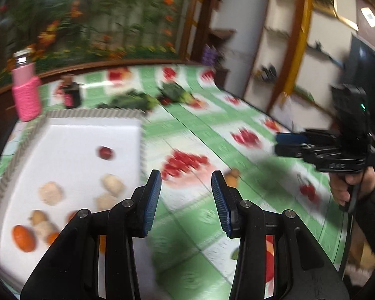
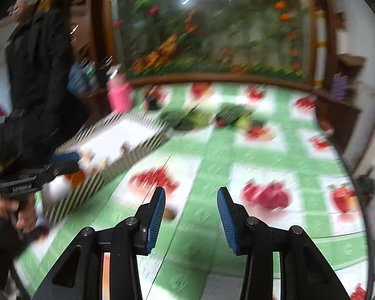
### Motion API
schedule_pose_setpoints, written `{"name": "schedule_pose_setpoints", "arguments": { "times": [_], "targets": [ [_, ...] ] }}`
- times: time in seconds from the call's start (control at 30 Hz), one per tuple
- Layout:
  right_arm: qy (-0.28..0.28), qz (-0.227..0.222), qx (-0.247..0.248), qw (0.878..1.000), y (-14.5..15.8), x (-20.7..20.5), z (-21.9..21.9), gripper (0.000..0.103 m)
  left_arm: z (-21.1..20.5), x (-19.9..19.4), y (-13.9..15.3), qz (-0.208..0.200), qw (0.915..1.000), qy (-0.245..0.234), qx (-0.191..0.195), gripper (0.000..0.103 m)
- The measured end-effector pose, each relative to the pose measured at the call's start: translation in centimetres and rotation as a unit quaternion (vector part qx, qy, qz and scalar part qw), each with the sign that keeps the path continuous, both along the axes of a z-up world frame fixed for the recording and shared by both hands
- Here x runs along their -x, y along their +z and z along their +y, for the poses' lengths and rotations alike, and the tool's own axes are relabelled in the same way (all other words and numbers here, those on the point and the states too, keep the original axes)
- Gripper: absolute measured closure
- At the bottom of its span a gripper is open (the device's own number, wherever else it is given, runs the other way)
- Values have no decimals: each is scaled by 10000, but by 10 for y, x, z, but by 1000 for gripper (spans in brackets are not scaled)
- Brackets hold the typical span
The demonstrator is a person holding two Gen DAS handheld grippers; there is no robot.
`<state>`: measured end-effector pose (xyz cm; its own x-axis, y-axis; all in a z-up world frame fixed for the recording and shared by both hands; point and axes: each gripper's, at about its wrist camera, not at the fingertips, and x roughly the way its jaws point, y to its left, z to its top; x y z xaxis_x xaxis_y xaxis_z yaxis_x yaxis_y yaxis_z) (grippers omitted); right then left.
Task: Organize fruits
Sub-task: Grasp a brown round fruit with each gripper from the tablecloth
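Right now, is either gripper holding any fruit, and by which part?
Nothing is held. The left gripper and right gripper both stand open and empty above the green checked tablecloth.

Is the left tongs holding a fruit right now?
No. In the left wrist view the left tongs stand open with nothing between the pads, above the tablecloth, beside the white tray.

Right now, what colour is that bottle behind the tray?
Pink bottle, clearest in the left wrist view.

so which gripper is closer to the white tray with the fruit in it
Left. The left gripper hangs open at the white tray's right edge, beside the fruit. The right gripper, also open, is farther right over the green tablecloth, apart from the tray.
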<state>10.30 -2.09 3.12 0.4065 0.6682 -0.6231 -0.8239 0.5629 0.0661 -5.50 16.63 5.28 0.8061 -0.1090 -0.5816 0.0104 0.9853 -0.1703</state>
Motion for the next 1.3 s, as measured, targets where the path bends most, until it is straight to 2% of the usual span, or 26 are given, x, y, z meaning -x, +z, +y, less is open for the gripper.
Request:
{"name": "schedule_pose_setpoints", "arguments": {
  "times": [0.07,0.23,0.3,0.63,0.93,1.07,1.3],
  "targets": [
    [242,127,248,9993,-17,-2,17,61,-16,-8,-7,207,9995,-238,-102,62],
    [404,266,377,9981,-36,-6,41,61,-46,-18,-21,564,9958,-624,-364,62],
    [413,323,388,9979,-41,-9,48,61,-48,-17,-24,607,9951,-648,-445,62],
    [363,721,552,9952,-69,-26,64,78,-46,-20,-30,729,9943,-533,-566,62],
    [328,956,34,9949,-63,-33,52,80,-53,-50,-37,899,9939,-441,-461,62],
    [134,1120,-282,9932,-61,-42,39,80,-67,-66,-43,1138,9901,-463,-683,62],
    [51,1131,-379,9928,-58,-44,35,80,-75,-78,-45,1143,9899,-353,-765,65]
  ]
}}
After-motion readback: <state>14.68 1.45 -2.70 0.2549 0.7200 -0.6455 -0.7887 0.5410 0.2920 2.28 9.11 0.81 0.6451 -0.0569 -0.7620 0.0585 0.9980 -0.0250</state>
